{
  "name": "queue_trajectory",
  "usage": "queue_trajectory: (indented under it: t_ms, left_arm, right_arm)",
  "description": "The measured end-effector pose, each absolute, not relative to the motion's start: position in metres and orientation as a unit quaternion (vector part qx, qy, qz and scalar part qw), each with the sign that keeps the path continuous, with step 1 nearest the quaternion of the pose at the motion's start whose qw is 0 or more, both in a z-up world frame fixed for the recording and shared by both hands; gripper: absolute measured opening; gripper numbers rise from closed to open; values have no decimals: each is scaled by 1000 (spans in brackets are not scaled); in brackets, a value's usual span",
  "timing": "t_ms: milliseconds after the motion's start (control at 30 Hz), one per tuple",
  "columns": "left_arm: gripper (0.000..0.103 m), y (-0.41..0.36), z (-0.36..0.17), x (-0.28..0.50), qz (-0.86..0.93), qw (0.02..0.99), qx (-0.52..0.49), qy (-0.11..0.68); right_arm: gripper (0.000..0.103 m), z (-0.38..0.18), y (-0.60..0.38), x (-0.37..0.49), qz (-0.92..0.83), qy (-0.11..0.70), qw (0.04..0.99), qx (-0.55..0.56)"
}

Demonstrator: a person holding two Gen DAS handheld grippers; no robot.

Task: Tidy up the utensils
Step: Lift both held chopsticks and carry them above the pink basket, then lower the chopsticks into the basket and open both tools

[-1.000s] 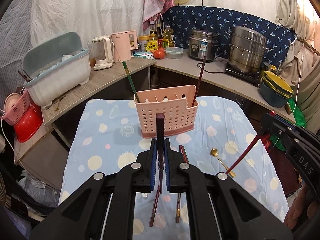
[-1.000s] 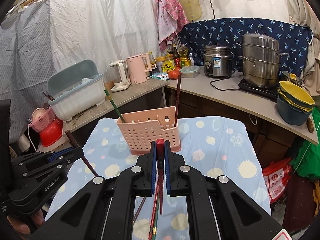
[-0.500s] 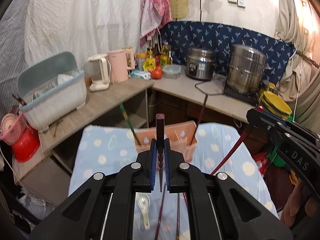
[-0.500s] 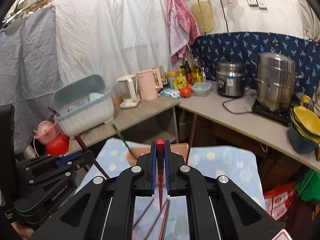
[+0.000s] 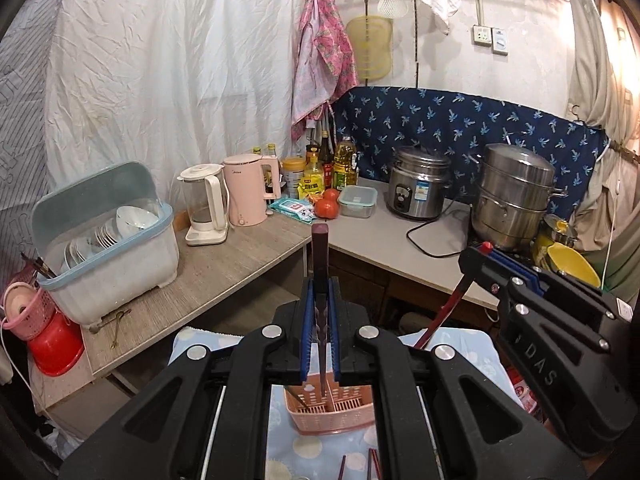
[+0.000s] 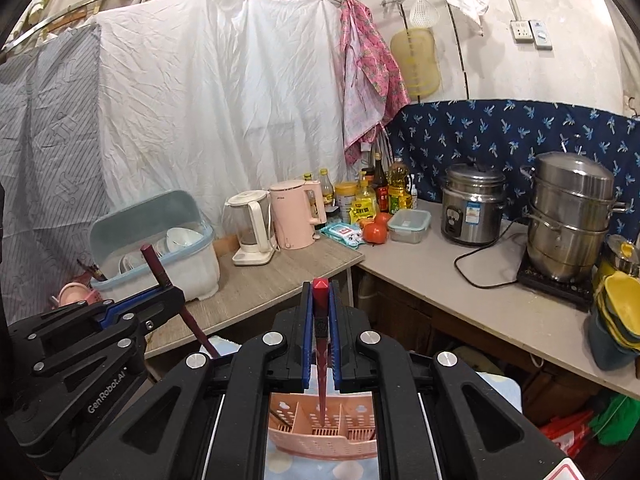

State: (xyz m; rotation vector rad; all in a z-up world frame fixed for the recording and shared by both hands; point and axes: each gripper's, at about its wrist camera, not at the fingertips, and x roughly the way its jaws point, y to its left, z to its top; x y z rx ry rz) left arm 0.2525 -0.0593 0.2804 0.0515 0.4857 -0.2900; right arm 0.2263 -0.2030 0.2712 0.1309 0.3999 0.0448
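My left gripper (image 5: 320, 292) is shut on a dark maroon chopstick (image 5: 320, 256), held upright with its tip hanging over the pink slotted utensil basket (image 5: 332, 416) on the dotted blue cloth. My right gripper (image 6: 320, 296) is shut on a red chopstick (image 6: 321, 344), also upright, its tip reaching into the same basket (image 6: 324, 436). Each gripper shows in the other's view: the right (image 5: 488, 256) and the left (image 6: 160, 292). More chopsticks (image 5: 360, 468) lie on the cloth in front of the basket.
A wooden counter (image 5: 240, 272) behind the table holds a dish rack (image 5: 108, 240), two kettles (image 5: 224, 200), bottles and tomatoes. A rice cooker (image 5: 420, 188), steamer pot (image 5: 516, 196) and stacked bowls (image 6: 616, 312) stand on the right counter. A red basin (image 5: 56, 344) sits low left.
Both grippers have risen and tilted upward with their chopsticks, coming over the basket. The basket has dropped from mid-view to below the fingers, and the table has mostly left view.
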Motion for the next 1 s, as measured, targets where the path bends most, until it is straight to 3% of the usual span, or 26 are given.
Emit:
queue_trajectory:
  t_ms: [433, 867, 967, 1000]
  left_arm:
    - [7, -50, 182, 300, -119, 942, 26, 313]
    - [8, -48, 140, 311, -90, 935, 35, 340]
    - [9, -48, 140, 308, -81, 939, 39, 332]
    - [14, -48, 140, 307, -82, 939, 39, 332]
  right_arm:
    - [7, 175, -201, 276, 14, 279, 958, 61]
    - [8, 149, -201, 285, 6, 297, 953, 57]
    - [26, 150, -201, 282, -8, 289, 956, 47]
    - [37, 151, -202, 280, -11, 284, 957, 48]
